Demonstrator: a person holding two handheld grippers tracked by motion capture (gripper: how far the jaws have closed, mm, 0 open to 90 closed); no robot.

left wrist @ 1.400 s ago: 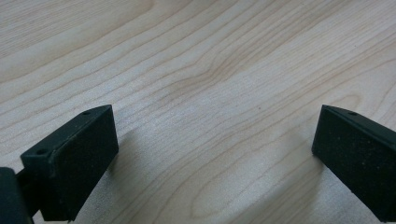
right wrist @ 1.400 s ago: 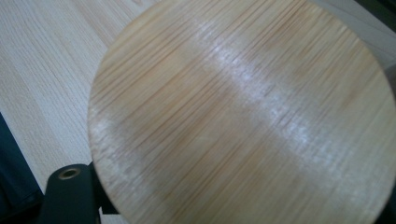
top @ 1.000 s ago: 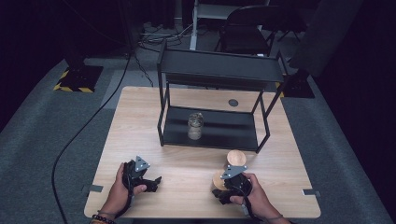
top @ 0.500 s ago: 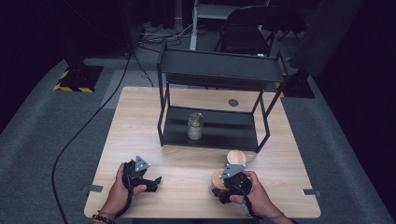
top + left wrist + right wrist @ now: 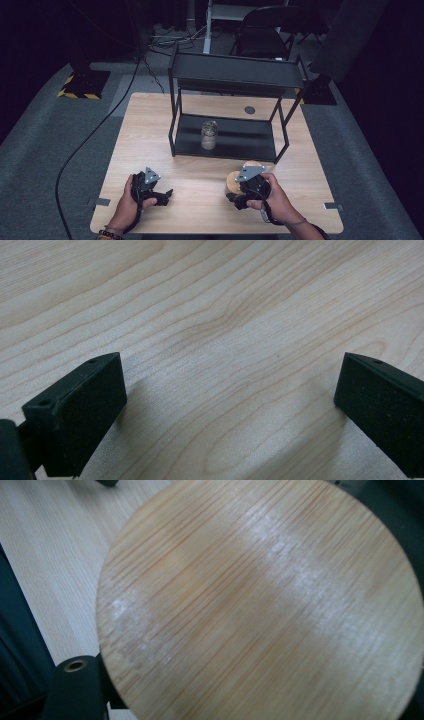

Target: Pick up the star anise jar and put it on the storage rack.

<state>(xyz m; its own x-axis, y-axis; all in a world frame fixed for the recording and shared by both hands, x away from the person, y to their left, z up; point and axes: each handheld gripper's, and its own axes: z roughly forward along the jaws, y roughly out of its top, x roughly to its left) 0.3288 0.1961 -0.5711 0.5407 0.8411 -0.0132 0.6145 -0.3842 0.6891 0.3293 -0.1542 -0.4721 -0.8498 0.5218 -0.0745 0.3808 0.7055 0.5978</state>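
Observation:
My right gripper [image 5: 236,191] sits near the table's front right, shut on a round bamboo lid [image 5: 233,181]. In the right gripper view the lid [image 5: 260,600] spans the space between the jaws of that gripper [image 5: 245,680], which press on its rim at either side. On the front left, my left gripper [image 5: 164,195] rests low over the bare wood, open and holding nothing. The left gripper view has its [image 5: 230,390] pads far apart over the tabletop. A lidless glass jar [image 5: 208,134] stands on the lower shelf of the black rack [image 5: 235,75].
The black two-level rack takes up the table's middle and back. A small dark disc [image 5: 249,110] lies on the table [image 5: 145,130] behind the rack. Grey tape marks [image 5: 100,202] sit near the front corners. A chair [image 5: 270,30] and cables lie beyond the table.
My right gripper has turned slightly with the lid, and more of the lid now shows at its left. The left gripper has stayed put.

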